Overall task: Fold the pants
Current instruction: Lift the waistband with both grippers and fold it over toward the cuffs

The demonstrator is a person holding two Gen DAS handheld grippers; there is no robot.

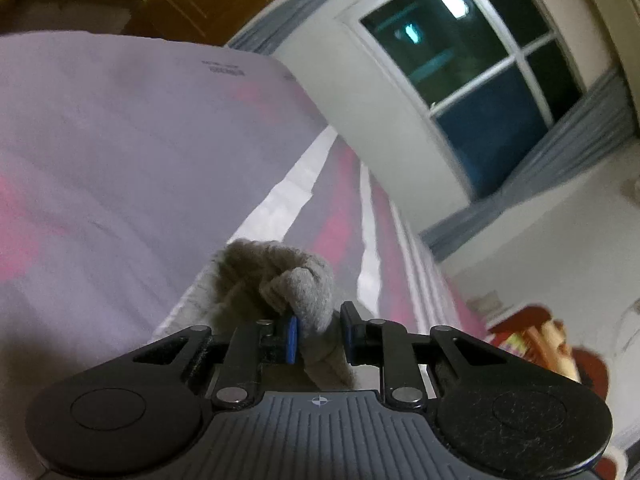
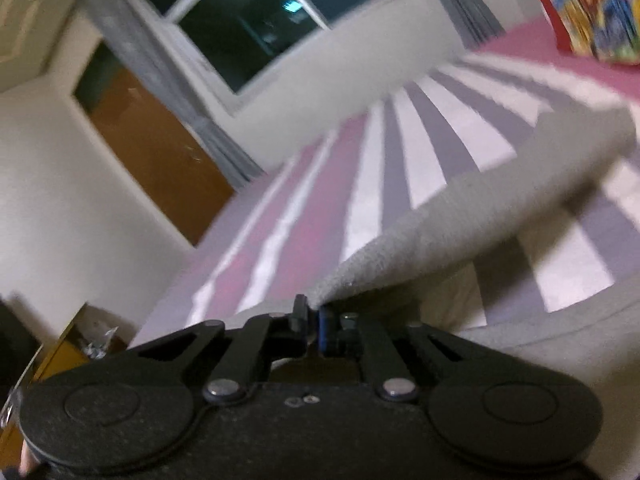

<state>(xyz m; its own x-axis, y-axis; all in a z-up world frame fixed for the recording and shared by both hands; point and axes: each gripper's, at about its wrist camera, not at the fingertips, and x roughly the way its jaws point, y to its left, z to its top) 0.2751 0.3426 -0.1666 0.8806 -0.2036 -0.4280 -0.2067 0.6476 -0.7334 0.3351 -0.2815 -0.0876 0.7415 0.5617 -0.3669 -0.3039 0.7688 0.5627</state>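
The pants are grey knit fabric. In the left wrist view a bunched wad of the pants (image 1: 288, 280) sticks up between the blue pads, and my left gripper (image 1: 320, 338) is shut on it. In the right wrist view a flat edge of the pants (image 2: 460, 208) stretches away to the upper right, lifted off the bed. My right gripper (image 2: 314, 322) is shut on the near corner of that edge. The rest of the garment is out of sight.
A bed with a pink, white and lilac striped cover (image 2: 420, 152) lies under both grippers. Behind it are a dark window (image 1: 472, 68) with grey curtains, a white wall and a brown door (image 2: 152, 152). A colourful red item (image 2: 588, 8) rests at the far right of the bed.
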